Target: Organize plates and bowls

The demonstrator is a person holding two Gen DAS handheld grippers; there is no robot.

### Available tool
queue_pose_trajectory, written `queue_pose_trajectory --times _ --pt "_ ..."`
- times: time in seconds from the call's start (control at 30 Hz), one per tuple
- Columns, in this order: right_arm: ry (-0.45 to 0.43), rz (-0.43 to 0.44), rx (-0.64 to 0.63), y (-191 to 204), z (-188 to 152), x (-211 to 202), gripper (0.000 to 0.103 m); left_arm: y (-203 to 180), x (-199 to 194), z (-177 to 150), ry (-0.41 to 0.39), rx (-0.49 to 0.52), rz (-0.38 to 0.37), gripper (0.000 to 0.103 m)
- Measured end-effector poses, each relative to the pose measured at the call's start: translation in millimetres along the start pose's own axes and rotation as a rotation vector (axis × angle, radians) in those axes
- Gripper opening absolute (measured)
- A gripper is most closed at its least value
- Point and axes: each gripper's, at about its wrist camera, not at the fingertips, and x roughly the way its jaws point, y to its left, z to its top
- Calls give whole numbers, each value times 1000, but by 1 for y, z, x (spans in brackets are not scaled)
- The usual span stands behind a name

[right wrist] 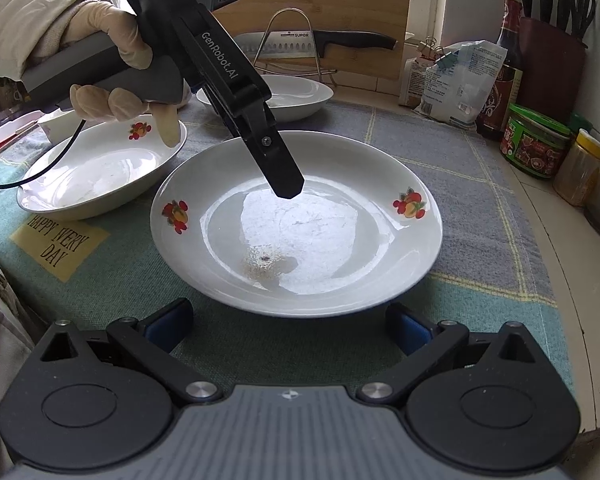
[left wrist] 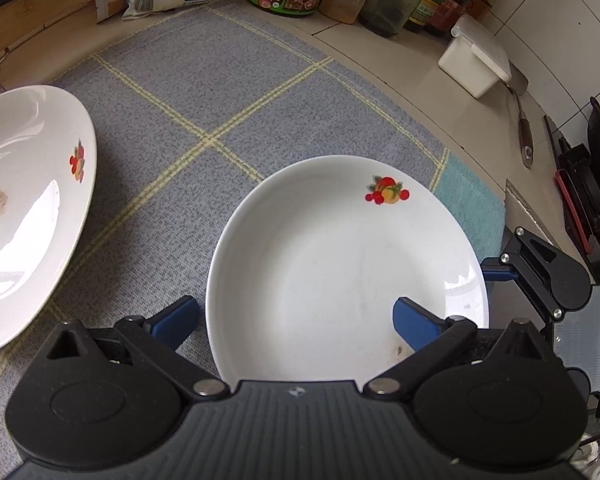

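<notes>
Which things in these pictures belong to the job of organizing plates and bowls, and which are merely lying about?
Belong to the job:
stained plate
fruit-patterned dish beside it
white bowl behind
left gripper, open
right gripper, open

Merely lying about:
knife
green-lidded jar
dark sauce bottle
white lidded box
checked mat
</notes>
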Motion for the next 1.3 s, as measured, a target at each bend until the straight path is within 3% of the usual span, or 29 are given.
queue_pose_trajectory --times 0.57,1.3 --pt "-15 44 -36 -9 5 6 103 2 6 20 92 55 -63 98" --pt "24 55 -53 -12 14 11 103 2 7 26 113 71 -111 92"
